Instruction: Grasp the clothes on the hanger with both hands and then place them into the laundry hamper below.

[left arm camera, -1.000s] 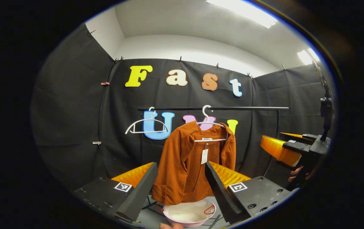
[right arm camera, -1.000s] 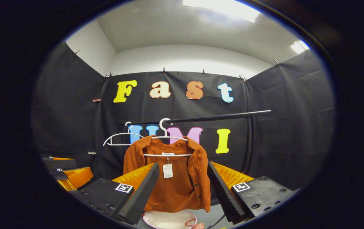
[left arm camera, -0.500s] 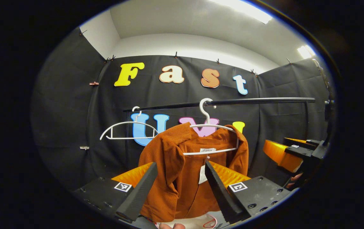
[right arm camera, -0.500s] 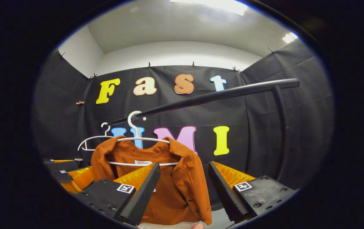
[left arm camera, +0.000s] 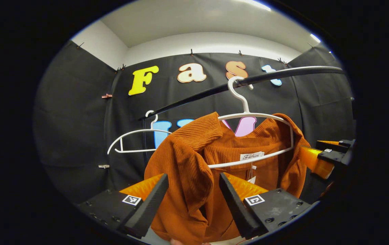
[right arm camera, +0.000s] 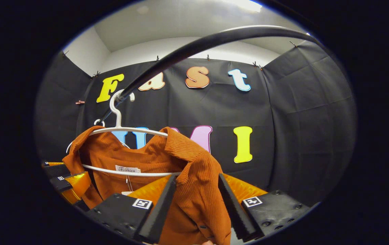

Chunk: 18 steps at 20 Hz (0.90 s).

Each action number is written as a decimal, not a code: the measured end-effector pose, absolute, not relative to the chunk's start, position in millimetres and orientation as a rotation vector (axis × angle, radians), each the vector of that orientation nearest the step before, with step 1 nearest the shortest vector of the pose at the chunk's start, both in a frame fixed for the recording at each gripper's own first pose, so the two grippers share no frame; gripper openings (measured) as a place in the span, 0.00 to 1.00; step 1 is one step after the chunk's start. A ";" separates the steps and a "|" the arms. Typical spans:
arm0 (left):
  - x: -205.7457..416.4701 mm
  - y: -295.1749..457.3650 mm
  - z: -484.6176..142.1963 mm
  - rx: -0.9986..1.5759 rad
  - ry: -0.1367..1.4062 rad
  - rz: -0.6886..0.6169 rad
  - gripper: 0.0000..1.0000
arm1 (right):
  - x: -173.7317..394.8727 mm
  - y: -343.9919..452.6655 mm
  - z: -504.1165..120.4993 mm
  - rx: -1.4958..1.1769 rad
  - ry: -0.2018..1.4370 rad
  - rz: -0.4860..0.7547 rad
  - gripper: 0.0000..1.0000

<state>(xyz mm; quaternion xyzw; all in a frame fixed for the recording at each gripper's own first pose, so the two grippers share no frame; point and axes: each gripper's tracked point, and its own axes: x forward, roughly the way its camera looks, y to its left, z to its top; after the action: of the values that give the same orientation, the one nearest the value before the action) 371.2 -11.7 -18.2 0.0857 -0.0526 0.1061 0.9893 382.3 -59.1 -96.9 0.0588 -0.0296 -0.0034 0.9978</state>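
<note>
Left gripper view: empty white hanger (left arm camera: 136, 136) was seen at left on black rail (left arm camera: 282, 73). Orange shirt (left arm camera: 194, 170) was hung on second white hanger (left arm camera: 248, 112), long way down, open front turned to cameras. Left gripper (left arm camera: 193, 200) was spread wide around one shoulder, not yet pinched. Right gripper view: right gripper (right arm camera: 194, 200) was spread around other shoulder of shirt (right arm camera: 194, 183). Step was judged as reaching; squeezing both was judged next. Hamper was not picked out.
</note>
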 end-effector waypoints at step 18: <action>403.8 10.7 -20.3 0.113 -0.077 0.192 0.05 | 425.0 -29.2 -122.8 0.284 0.022 0.133 0.07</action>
<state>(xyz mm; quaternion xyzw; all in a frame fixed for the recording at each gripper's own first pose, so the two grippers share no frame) 403.8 10.7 -20.3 0.0563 -0.0383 0.0959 0.9931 425.0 -29.2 -122.8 0.1412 0.0110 0.0662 0.9877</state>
